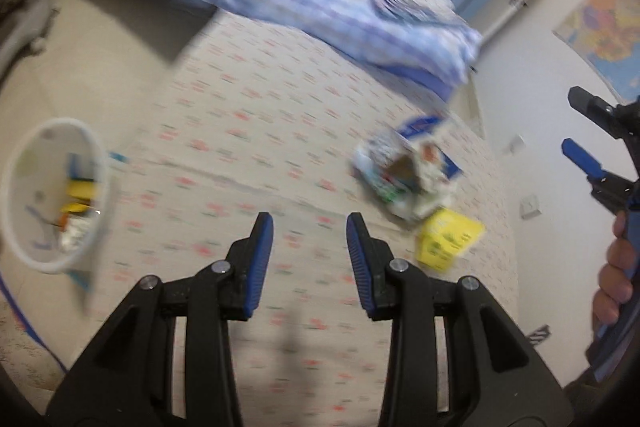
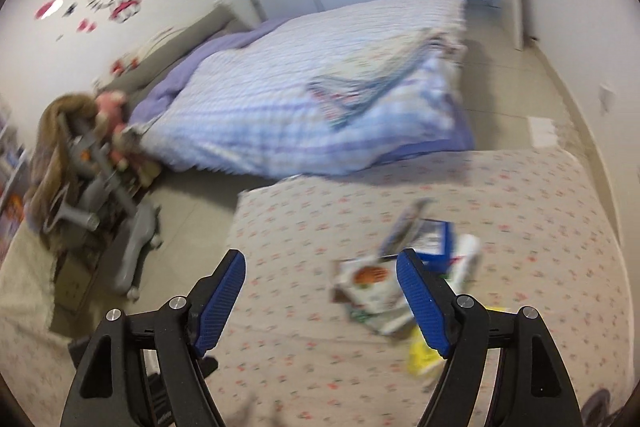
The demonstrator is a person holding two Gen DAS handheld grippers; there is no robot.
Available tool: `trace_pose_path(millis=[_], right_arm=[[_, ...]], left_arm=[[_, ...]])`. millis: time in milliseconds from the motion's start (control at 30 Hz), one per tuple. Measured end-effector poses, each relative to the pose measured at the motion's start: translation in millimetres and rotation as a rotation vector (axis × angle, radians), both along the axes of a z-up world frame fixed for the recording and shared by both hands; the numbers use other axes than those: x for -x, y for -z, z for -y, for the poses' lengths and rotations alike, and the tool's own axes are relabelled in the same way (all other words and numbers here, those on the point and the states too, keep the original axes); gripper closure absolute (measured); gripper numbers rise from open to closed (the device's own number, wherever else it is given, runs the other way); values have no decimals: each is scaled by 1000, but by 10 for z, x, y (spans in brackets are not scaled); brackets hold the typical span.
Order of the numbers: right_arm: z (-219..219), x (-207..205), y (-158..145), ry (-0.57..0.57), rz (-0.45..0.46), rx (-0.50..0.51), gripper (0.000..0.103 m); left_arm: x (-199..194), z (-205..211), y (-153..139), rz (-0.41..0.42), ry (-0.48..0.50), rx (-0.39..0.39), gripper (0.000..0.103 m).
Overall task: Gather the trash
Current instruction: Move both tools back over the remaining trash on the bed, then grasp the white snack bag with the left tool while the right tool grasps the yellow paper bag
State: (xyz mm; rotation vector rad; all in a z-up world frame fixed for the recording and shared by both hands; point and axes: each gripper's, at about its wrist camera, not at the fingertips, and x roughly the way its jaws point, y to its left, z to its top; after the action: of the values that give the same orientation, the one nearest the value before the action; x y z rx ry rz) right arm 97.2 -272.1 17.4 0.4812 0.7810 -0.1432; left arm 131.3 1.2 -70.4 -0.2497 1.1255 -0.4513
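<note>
A heap of crumpled white and blue printed wrappers and flattened cartons lies on the floral-patterned mattress sheet, toward its far right corner, with a bright yellow crushed paper box just beside the heap on its near side. A white round plastic waste bin stands at the left edge of the same sheet, well apart from the heap; it already holds a few scraps, yellow among them, which suggests it is the collecting point and is kept within reach of either hand.

The left gripper has its blue-padded jaws partly apart with only bare sheet between them; the heap sits ahead and to the right of its right finger, not touching. It looks free to steady or fetch the bin.

The right gripper has its jaws spread wide, gripping nothing. In its own view the trash heap lies just beyond and partly behind its right finger, so the jaws are offset to the left of it. In the left wrist view, a hand holds this tool beyond the sheet's right edge. The wide spread reads as preparation for taking a bulky piece of the heap.
</note>
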Motion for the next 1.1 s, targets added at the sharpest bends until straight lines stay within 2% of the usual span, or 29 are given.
trace_pose_path(millis=[67, 167, 267, 400, 467, 733, 767, 833, 900, 967, 1100], right_arm=[[321, 80, 68, 83, -7, -40, 24], [758, 180, 261, 177, -47, -154, 24], [1032, 249, 441, 222, -100, -218, 24], [1409, 412, 735, 271, -136, -397, 24], [1507, 497, 834, 293, -155, -439, 24], [1783, 717, 1002, 340, -171, -488, 24], [1798, 717, 1020, 337, -171, -494, 24], [1792, 702, 1048, 325, -170, -516, 24], [1777, 681, 1089, 310, -169, -546, 24], [1759, 659, 1133, 300, -173, -568, 24], [1692, 579, 1225, 284, -222, -545, 24]], left_arm=[[6, 241, 33, -5, 37, 14, 64], [28, 607, 100, -2, 89, 8, 64], [14, 875, 200, -17, 117, 11, 64], [-51, 1161, 300, -17, 128, 10, 64], [-104, 1294, 350, -33, 120, 38, 64], [-277, 1574, 524, -19, 64, 24, 64], [-293, 1589, 567, -37, 61, 43, 67], [-326, 1614, 623, -64, 57, 94, 85], [-313, 1626, 635, -68, 56, 130, 89], [-256, 1625, 605, -48, 62, 133, 91], [-162, 1581, 489, -35, 74, 155, 96]])
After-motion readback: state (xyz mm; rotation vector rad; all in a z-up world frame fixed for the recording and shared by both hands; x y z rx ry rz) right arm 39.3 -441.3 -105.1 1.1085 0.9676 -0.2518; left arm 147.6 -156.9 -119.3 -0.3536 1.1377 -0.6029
